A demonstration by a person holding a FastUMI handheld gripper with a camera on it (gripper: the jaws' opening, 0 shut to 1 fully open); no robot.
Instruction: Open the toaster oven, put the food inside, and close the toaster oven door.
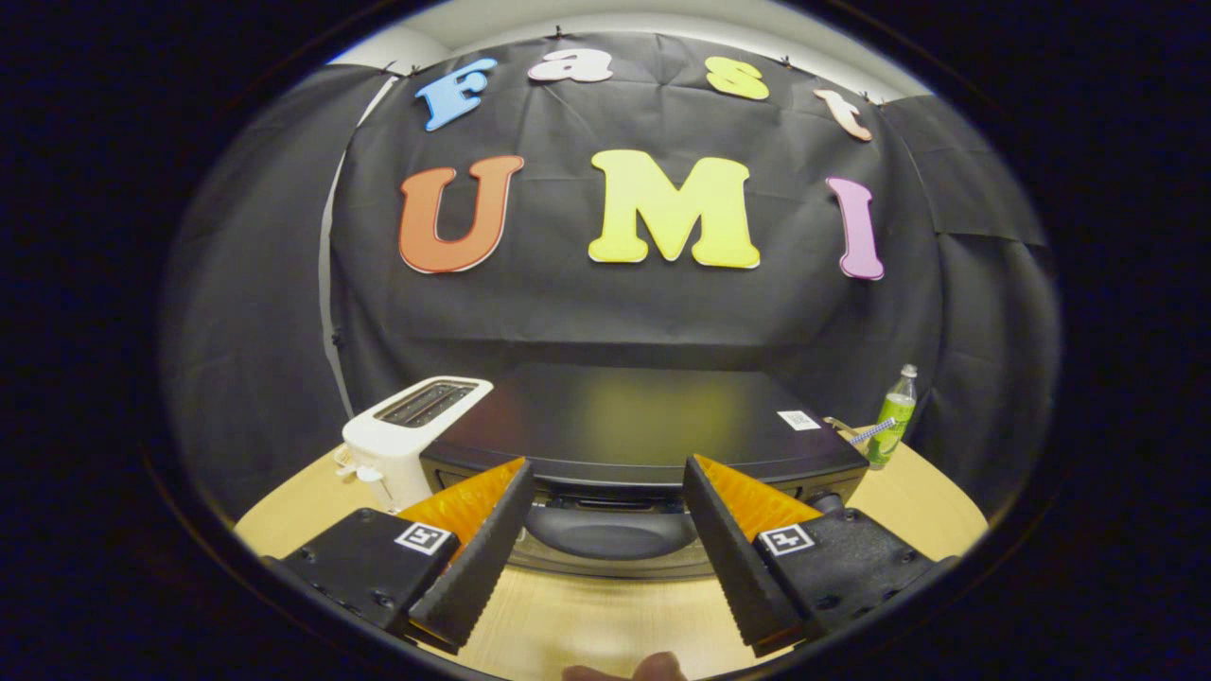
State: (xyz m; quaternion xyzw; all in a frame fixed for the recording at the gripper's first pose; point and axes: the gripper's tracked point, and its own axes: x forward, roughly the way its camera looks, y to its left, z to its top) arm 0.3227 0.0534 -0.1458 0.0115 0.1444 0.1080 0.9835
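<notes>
Tabletop (587,624): gripper (605,468) spread wide, empty, before toaster oven (634,426) handle (610,532).

The tool (605,473) is held level, its two fingers (478,553) spread wide apart with nothing between them; a fingertip of the person's hand (629,670) shows below.
</notes>
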